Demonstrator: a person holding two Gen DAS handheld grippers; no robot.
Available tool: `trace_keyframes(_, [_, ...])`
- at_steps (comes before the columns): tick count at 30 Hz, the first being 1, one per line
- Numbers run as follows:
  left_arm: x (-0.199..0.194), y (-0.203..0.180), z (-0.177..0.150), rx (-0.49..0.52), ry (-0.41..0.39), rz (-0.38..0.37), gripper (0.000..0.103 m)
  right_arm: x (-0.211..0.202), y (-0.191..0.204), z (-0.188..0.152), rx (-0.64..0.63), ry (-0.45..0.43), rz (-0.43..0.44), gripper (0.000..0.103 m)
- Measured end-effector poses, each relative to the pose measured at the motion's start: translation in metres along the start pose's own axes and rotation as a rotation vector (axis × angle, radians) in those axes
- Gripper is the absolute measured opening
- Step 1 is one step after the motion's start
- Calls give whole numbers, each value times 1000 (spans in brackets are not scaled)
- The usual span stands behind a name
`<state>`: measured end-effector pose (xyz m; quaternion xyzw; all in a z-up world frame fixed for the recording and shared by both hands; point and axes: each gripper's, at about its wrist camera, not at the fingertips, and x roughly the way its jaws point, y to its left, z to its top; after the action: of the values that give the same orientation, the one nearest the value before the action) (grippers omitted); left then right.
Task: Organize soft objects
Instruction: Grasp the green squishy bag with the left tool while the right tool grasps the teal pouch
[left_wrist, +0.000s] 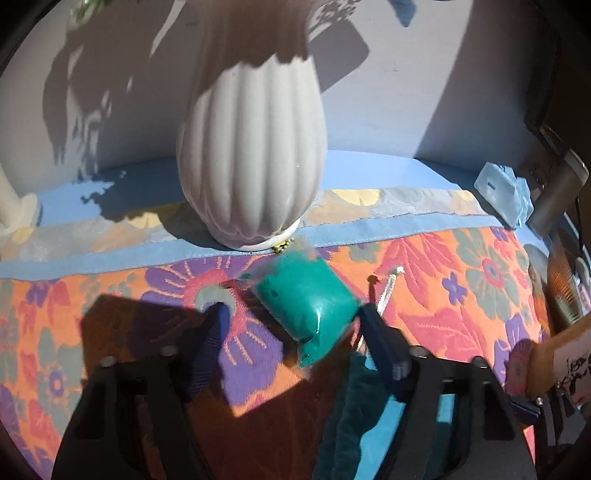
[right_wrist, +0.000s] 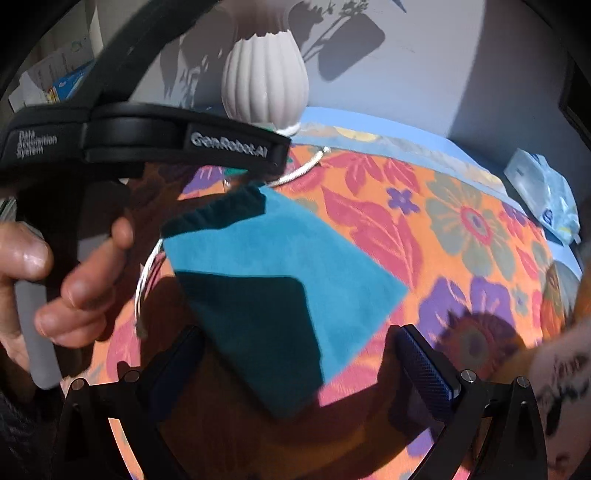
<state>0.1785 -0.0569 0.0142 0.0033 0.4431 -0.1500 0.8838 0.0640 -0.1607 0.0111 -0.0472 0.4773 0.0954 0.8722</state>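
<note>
— Sunlit and loud, that floral orange, purple and pink woven cloth (left_wrist: 461, 295) covers the table, with a pale wall behind. What stands on it?

— One white ribbed ceramic vase (left_wrist: 251, 155) at the back, on the cloth's blue border. Just in front of its foot lies a small green pillow sealed in clear plastic (left_wrist: 306, 299).

— And the left tongs (left_wrist: 291, 317)?

— Spread wide, one blue-padded finger on either side of the green pillow, the right finger close against its corner; contact cannot be judged.

— Anything beside it?

— One flat teal velvet drawstring pouch (right_wrist: 295, 254) with a silvery white cord (right_wrist: 303, 170), lying flat on the cloth.

— The right tongs (right_wrist: 299, 354)?

— Also spread, hovering over the pouch's near end, holding nothing. At the far right edge sits a crinkled pale blue plastic packet (right_wrist: 543, 192).
</note>
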Motion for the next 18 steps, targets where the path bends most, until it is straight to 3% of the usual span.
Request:
trace_keyframes(2, [-3,3,0,-7,-18,-12,51,6,2,8,-7,-6,1,103])
trace_keyframes(6, [-5,13,-1,-44,-34,-35,48,11,7,17,-9,-23,1,100])
trace_keyframes(10, [-13,21,-5,-84,-59,-38,47,6,11,18,-16,-63,4,75])
trace_keyframes(11, [-14,22,-6,-92,-65,-38,47,5,11,18,-14,-72,6,61])
trace_keyframes(12, [-17,25,-7,-100,-73,-36,47,4,9,18,-9,-82,14,54])
trace_keyframes(14, [-20,26,-8,-107,-92,-32,47,0,6,15,9,-103,42,29])
trace_keyframes(16, [-24,26,-8,-109,-113,-23,48,-6,4,11,13,-121,78,17])
trace_keyframes(18, [-28,26,-10,-113,-128,-12,48,-12,4,8,10,-145,88,16])
